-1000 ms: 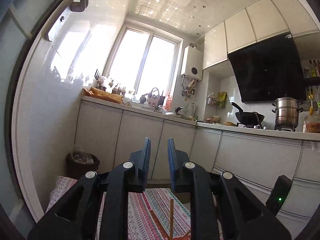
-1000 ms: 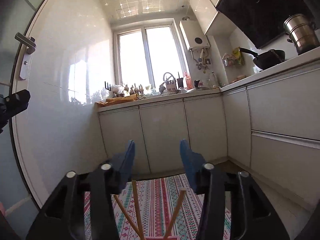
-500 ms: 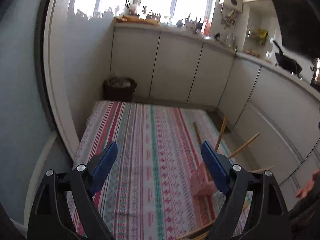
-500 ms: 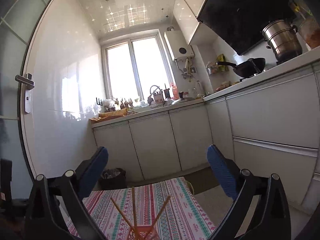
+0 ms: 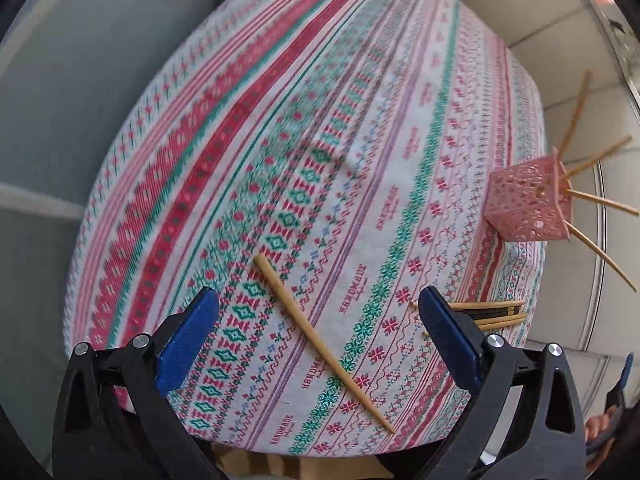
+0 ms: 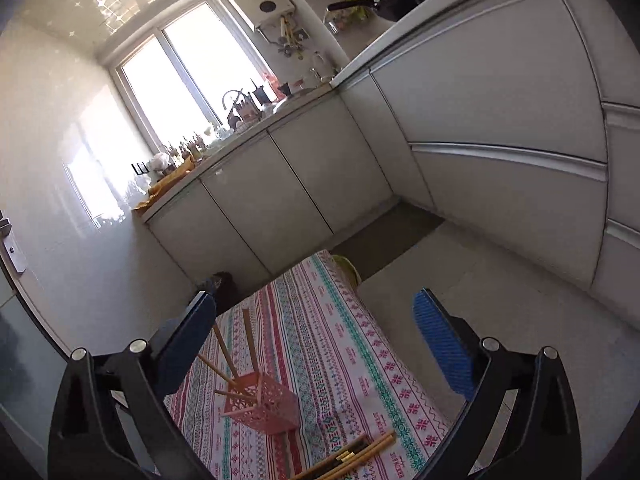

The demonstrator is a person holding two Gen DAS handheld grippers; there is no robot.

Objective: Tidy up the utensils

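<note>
My left gripper (image 5: 316, 300) points down at the patterned tablecloth (image 5: 360, 120), and its jaws are opening. A single wooden chopstick (image 5: 320, 340) lies flat on the cloth between them, and neither pad touches it. To the right stands a pink lattice holder (image 5: 528, 204) with several chopsticks poking out. A bundle of wooden and black chopsticks (image 5: 492, 314) lies behind the right finger. In the right wrist view, my right gripper (image 6: 314, 302) hangs open and empty above the table, with the holder (image 6: 264, 404) and the bundle (image 6: 352, 456) below it.
White kitchen cabinets (image 6: 500, 120) run along the right and far sides, with a dark floor mat (image 6: 384, 236) beyond the table's far end. A bin (image 6: 224, 284) sits on the floor by the wall. A person's hand (image 5: 600, 432) shows at the lower right.
The left gripper tipped from facing the kitchen to facing down at the table, dropped closer, and its jaws spread wide. The right gripper also spread wide, rolled, and swung sideways.
</note>
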